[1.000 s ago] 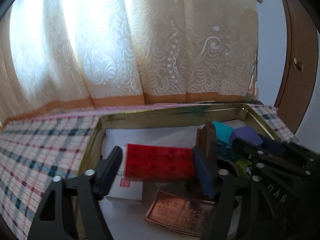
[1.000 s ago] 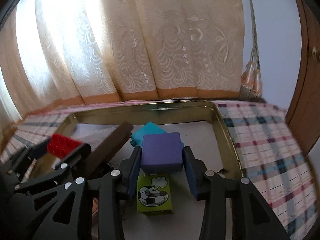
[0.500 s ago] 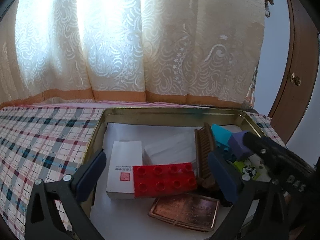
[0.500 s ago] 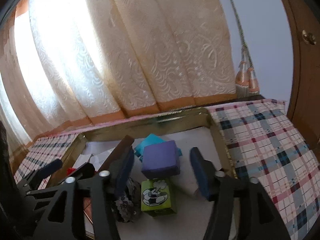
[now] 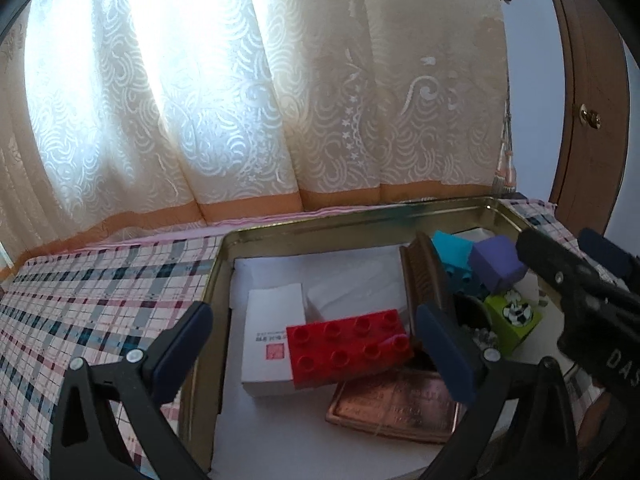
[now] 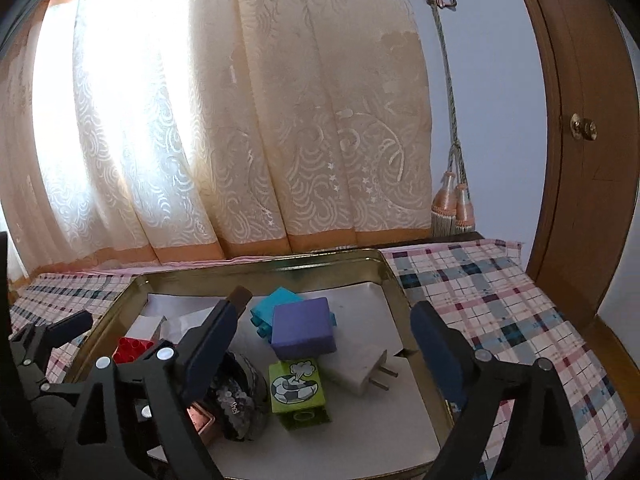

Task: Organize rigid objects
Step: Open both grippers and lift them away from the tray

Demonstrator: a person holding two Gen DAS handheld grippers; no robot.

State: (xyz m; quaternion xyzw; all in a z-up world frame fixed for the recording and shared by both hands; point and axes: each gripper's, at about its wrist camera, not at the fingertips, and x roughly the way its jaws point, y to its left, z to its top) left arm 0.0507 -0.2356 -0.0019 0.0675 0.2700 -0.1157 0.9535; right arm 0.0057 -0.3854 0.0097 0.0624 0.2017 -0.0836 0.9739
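Note:
A gold metal tin (image 5: 320,226) (image 6: 260,266) holds the objects. In the left wrist view a red brick (image 5: 348,344) lies across a white box (image 5: 272,332) and a copper plate (image 5: 396,410). A purple block (image 6: 302,326) rests on a teal brick (image 6: 274,304) and a green football brick (image 6: 298,392). A white plug (image 6: 362,368), a brown comb (image 5: 426,276) and a dark sequinned item (image 6: 240,396) lie there too. My left gripper (image 5: 324,346) is open and empty above the red brick. My right gripper (image 6: 322,344) is open and empty above the purple block.
The tin sits on a plaid tablecloth (image 5: 92,292) (image 6: 500,300). A cream curtain (image 6: 240,120) hangs behind the table. A brown wooden door (image 6: 584,128) stands at the right, with a curtain tassel (image 6: 454,208) beside it.
Both grippers have opened and pulled back and up. The left let go of the red brick, the right let go of the purple block; both now lie in the tin.

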